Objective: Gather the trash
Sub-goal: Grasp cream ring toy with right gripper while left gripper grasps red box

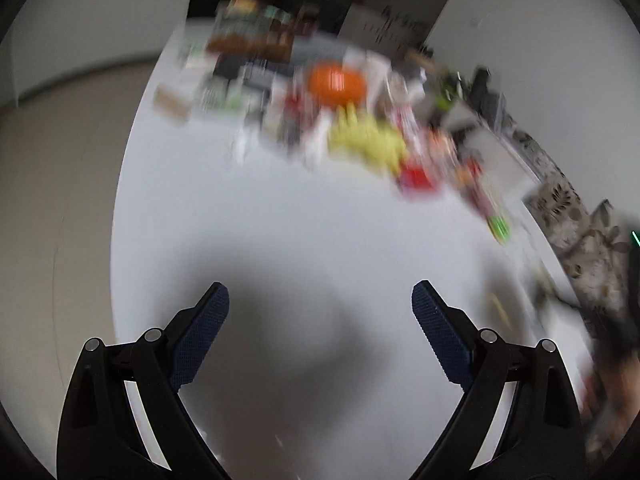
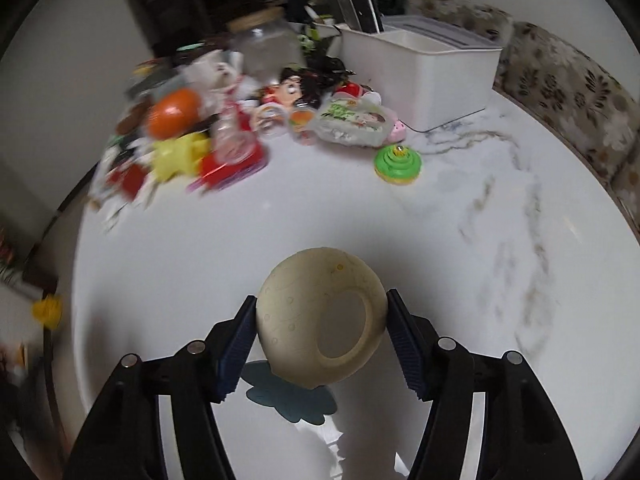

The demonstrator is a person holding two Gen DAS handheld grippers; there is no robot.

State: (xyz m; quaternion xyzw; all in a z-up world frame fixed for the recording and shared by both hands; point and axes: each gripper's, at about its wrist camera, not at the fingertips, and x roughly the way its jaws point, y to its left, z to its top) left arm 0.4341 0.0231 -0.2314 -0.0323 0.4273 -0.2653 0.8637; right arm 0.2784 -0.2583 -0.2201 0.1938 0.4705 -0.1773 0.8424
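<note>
In the right wrist view a beige hollow ball [image 2: 304, 312] with a round hole in its side sits between the blue pads of my right gripper [image 2: 320, 304], which is shut on it, one pad against each side. It hangs just above the white marble table [image 2: 460, 208]. Under it lie a flat blue-grey cut-out [image 2: 292, 398] and torn white paper scraps [image 2: 334, 440]. The left wrist view is badly blurred. My left gripper [image 1: 320, 292] stands wide open over the bare table [image 1: 260, 220], with nothing between its fingers.
A heap of toys and wrappers fills the far side of the table: an orange ball [image 2: 174, 114], a yellow toy [image 2: 178, 156], a snack packet [image 2: 352, 122], a green spinning top [image 2: 397, 162]. Behind it stand a glass jar [image 2: 266, 48] and a white bin [image 2: 420, 76]. A floral sofa [image 2: 560, 80] lies to the right.
</note>
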